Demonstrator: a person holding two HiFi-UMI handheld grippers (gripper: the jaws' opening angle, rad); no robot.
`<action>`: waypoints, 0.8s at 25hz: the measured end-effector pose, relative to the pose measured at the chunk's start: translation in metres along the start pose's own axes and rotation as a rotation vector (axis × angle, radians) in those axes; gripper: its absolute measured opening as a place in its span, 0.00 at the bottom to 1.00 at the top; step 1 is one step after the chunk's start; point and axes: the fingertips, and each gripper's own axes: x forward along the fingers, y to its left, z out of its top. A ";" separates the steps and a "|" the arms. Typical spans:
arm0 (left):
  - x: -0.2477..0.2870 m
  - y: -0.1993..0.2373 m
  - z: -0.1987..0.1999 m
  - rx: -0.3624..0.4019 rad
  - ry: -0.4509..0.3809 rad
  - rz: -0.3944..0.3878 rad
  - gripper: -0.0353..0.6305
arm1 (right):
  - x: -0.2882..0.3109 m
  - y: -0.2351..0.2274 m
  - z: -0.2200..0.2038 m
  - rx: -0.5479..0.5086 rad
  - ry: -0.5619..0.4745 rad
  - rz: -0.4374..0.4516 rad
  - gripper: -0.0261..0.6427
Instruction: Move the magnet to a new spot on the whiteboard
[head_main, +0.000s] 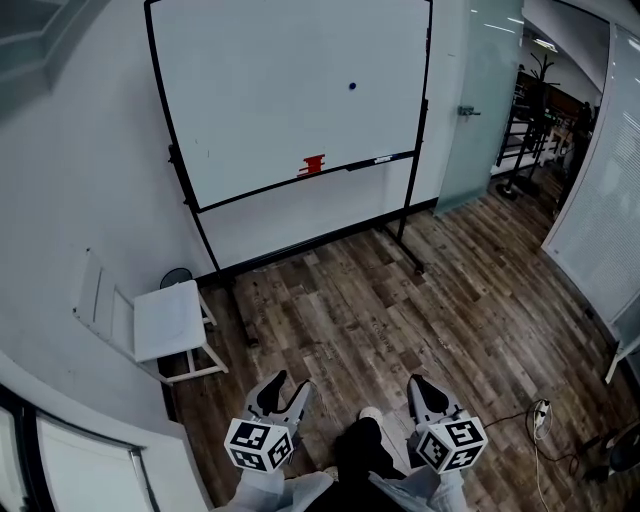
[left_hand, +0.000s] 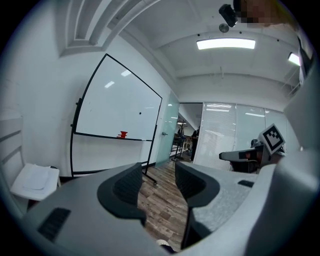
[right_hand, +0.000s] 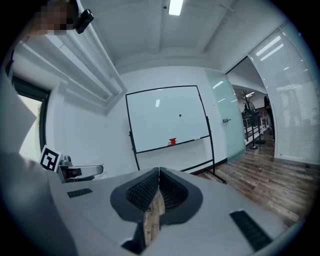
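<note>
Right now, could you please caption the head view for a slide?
Held low, the left gripper open and the right gripper shut, across the floor from a whiteboard bearing a small blue magnet.

Wood-plank floor (head_main: 400, 310) — whiteboard (head_main: 270, 90) and white chair (head_main: 170, 320) on it

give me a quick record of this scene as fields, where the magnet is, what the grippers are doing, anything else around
setting: whiteboard on a floor stand, wood floor
magnet: small dark dot, upper right of the board
tray: red object sits on it
left hand-held gripper: jaws apart, empty, far from the board
right hand-held gripper: jaws together, empty, far from the board
nearby: white chair by the wall, left of the board
task status: magnet not yet touched
</note>
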 end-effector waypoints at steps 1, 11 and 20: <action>0.004 0.003 0.000 -0.001 0.002 0.008 0.36 | 0.005 -0.003 0.001 0.009 0.001 0.006 0.08; 0.077 0.008 0.022 0.007 -0.006 0.030 0.36 | 0.060 -0.052 0.034 0.022 -0.004 0.060 0.08; 0.142 0.017 0.036 0.021 0.005 0.031 0.36 | 0.110 -0.099 0.047 0.026 0.013 0.060 0.08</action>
